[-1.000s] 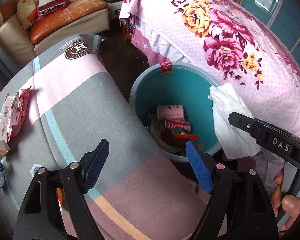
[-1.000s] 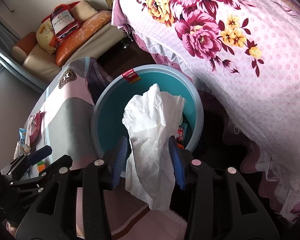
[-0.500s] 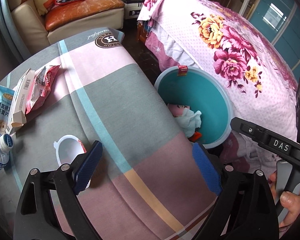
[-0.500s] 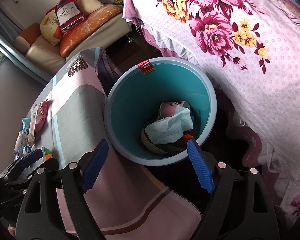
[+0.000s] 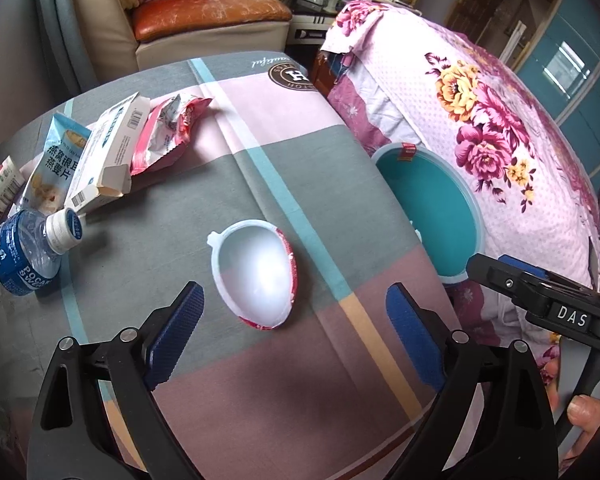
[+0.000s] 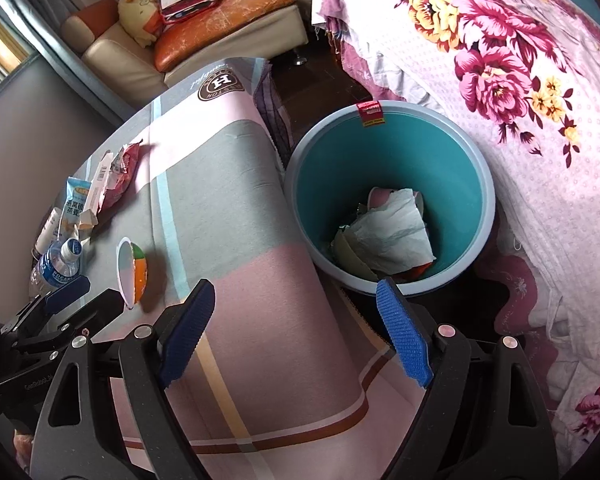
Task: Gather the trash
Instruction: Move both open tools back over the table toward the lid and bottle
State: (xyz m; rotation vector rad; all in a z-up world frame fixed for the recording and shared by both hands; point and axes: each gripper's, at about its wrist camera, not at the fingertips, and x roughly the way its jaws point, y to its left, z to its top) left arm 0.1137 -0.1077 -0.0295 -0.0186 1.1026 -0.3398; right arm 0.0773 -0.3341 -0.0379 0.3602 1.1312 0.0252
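A teal trash bin (image 6: 392,148) stands on the floor between the table and the bed; a white tissue (image 6: 392,232) lies inside on other trash. The bin also shows in the left wrist view (image 5: 432,196). My left gripper (image 5: 296,336) is open and empty over the table, just short of a white plastic cup (image 5: 256,272) lying on its side. My right gripper (image 6: 296,332) is open and empty, above the table edge beside the bin. The cup also shows in the right wrist view (image 6: 130,272).
On the table's left lie a water bottle (image 5: 24,248), a blue snack packet (image 5: 56,160), a white carton (image 5: 108,152) and a red wrapper (image 5: 164,132). A flowered bed (image 5: 500,120) is right of the bin. A sofa (image 5: 204,24) stands behind.
My right gripper opened and the tissue dropped into the bin. My left gripper swung left from the bin toward the cup on the table.
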